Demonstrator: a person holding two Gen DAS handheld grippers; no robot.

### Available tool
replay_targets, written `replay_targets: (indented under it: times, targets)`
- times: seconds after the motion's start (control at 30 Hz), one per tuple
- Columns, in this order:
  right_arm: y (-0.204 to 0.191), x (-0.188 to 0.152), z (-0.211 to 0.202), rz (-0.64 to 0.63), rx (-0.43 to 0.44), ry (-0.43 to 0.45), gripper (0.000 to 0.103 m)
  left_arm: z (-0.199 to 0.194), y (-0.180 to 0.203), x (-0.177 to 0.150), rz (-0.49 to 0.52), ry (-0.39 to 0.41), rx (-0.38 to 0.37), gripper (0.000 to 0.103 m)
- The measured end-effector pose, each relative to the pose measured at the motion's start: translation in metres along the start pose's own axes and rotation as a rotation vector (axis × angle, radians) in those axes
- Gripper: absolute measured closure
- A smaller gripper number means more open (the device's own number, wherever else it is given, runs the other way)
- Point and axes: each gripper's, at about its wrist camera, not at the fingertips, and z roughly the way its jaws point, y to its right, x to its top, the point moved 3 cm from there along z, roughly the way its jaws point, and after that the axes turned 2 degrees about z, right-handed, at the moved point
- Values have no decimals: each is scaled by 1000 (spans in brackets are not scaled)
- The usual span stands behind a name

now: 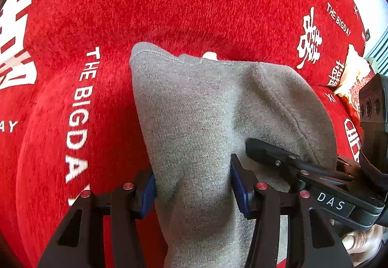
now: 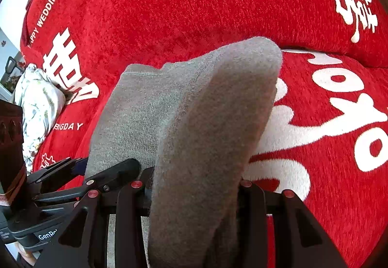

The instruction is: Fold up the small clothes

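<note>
Over a red plush cover (image 1: 184,1) lettered in white, both hand-held grippers, left (image 1: 192,185) and right (image 2: 195,195), pinch a grey garment (image 1: 194,108).

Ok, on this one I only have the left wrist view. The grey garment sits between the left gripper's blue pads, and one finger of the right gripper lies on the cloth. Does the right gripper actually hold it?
Observer: Yes. In the right wrist view, the right gripper has a thick fold of the grey garment pinched between its two fingers, with the fuzzy side toward the camera.
Operator: Is anything else lying on the red cover that I cannot see from here?
Observer: A crumpled white floral cloth lies on the red cover, at the left edge of that view.
</note>
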Motion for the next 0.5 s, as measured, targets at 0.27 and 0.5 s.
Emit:
replay_targets:
  times: [0.27, 0.5]
  targets:
    - [-13, -19, -15, -16, 4, 12, 61, -19, 2, -22, 1, 20, 11, 48]
    - [-23, -34, -26, -37, 6, 28, 61, -35, -1, -36, -4, 38, 19, 48]
